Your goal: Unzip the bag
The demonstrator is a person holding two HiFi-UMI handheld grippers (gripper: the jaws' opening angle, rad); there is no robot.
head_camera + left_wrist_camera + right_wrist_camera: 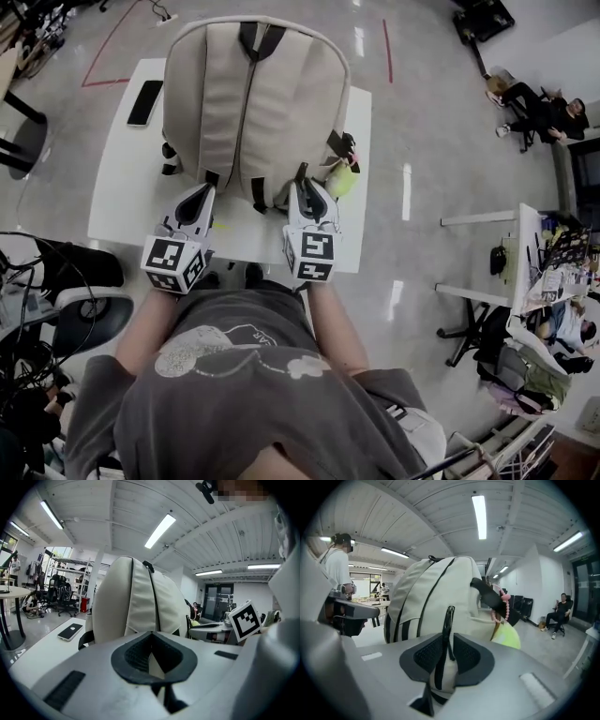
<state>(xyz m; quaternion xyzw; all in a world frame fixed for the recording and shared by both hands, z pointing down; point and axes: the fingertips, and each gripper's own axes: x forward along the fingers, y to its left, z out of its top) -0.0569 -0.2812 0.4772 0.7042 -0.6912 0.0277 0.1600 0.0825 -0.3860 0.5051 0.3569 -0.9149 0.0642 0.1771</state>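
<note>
A beige backpack (253, 103) lies on the white table (122, 197), its black centre zip running up the middle. My left gripper (202, 192) sits at the bag's near left corner. In the left gripper view the bag (136, 602) rises just behind the left gripper (151, 637), whose tips meet on a sliver of cream fabric. My right gripper (302, 185) is at the near right corner. In the right gripper view a black strap (448, 620) stands in the gap of the right gripper (447, 639), whose pads are apart and not pressing it.
A black phone (145, 102) lies on the table left of the bag. A yellow-green tag (342, 180) and pink beads (504, 606) hang at the bag's right side. An office chair (94, 314) stands near left; a person (548, 112) sits far right.
</note>
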